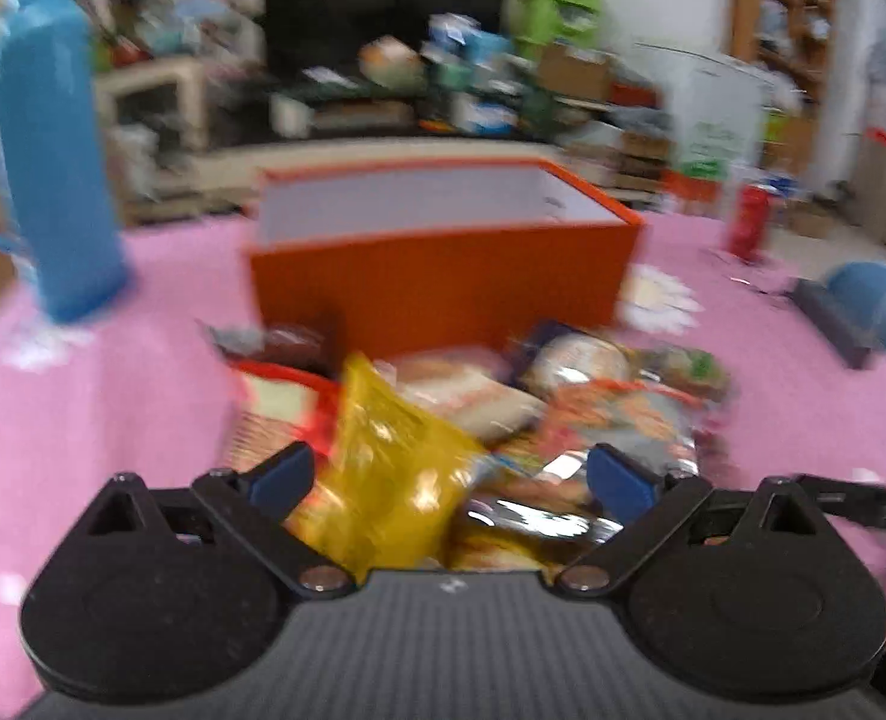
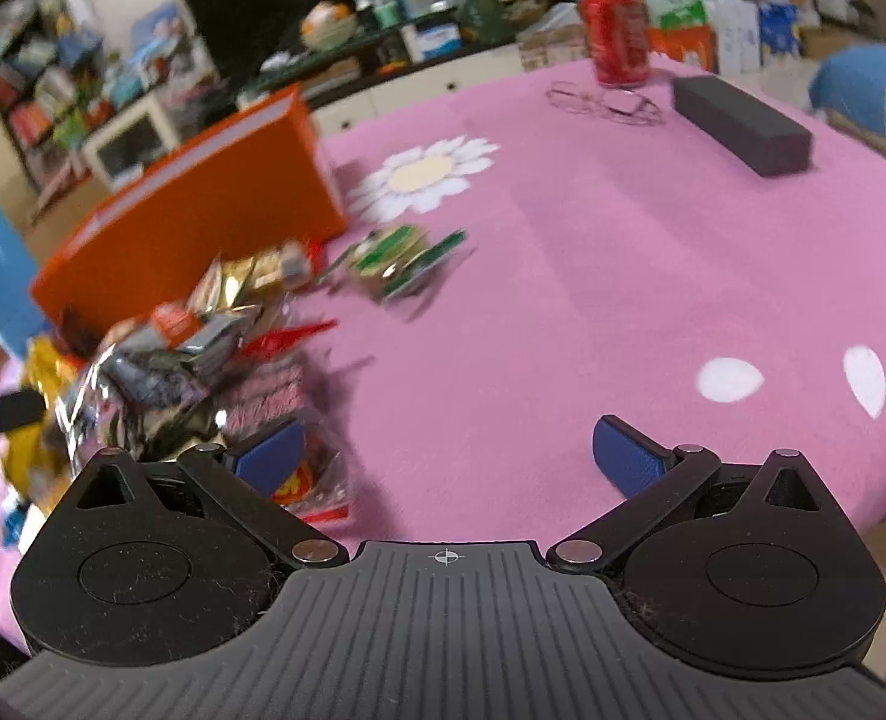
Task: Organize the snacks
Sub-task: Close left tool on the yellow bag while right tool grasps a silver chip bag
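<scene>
A heap of snack packets point(image 1: 520, 414) lies on the pink tablecloth in front of an orange box point(image 1: 443, 276) with a white inside, which looks empty as far as I can see. My left gripper point(image 1: 448, 477) is open just above the heap, a yellow packet point(image 1: 395, 468) between its blue pads. In the right wrist view the heap point(image 2: 191, 354) sits at the left beside the orange box point(image 2: 203, 204). A green packet point(image 2: 401, 258) lies apart from it. My right gripper point(image 2: 448, 459) is open over bare cloth, its left pad at the heap's edge.
A tall blue flask point(image 1: 53, 156) stands left of the box. A red can point(image 2: 616, 36), glasses point(image 2: 607, 102) and a dark case point(image 2: 742, 123) lie at the far right of the table. Part of a blue chair point(image 2: 868, 96) shows beyond the edge. Cluttered shelves stand behind.
</scene>
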`<state>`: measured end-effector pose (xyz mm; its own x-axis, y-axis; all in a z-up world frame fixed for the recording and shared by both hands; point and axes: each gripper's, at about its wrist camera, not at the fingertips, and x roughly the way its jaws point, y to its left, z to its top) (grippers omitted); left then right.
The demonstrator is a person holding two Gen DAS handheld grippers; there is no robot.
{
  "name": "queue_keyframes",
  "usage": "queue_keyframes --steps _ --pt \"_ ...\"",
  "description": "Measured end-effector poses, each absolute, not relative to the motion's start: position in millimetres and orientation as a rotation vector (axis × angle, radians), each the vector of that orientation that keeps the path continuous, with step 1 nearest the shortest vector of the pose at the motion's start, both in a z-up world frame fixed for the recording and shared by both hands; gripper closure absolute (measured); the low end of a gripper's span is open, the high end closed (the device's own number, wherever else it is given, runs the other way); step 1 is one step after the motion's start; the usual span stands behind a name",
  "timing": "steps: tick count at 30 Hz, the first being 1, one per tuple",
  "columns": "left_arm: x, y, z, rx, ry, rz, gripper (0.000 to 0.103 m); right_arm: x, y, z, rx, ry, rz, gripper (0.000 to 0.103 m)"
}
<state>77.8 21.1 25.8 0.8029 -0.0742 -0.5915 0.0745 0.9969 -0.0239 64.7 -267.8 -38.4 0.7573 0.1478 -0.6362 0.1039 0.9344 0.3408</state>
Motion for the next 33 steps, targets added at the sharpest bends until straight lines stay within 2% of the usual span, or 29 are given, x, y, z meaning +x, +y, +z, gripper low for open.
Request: queue_keyframes --steps 3,7,9,17,22,24,28,33 --pt "77.1 9.7 38.9 -0.043 0.632 -0.198 0.006 62.7 -283.5 -40.6 0.475 0.688 0.035 0.009" --pt "105.0 -17.7 19.3 -0.026 0.754 -0.252 0.007 64.9 -286.7 -41.2 0.522 0.686 0.031 0.009" --pt "113.9 -28.6 10.9 -0.069 0.794 -0.29 0.021 64.9 -287.5 -40.4 0.53 0.691 0.044 0.009" --pt "125.7 -84.0 18.7 -0.138 0.767 -0.426 0.021 45.9 -318.1 -28.4 0.667 0.613 -0.035 0.009" --pt "134.5 -111.6 12.8 -0.069 0.798 -0.439 0.019 47.9 -321.1 -21.4 0.603 0.609 -0.101 0.009" --pt "114.4 -96.6 25.7 -0.016 0.717 -0.386 0.011 48.9 -320.7 -23.1 0.598 0.616 -0.091 0.009" --pt "74.4 -42.0 42.8 0.122 0.588 -0.183 0.009 51.0 -325.2 -26.3 0.623 0.612 -0.093 0.009" --pt "59.4 27.8 21.8 0.215 0.657 -0.084 0.008 53.7 -319.1 -28.9 0.613 0.637 -0.076 0.009"
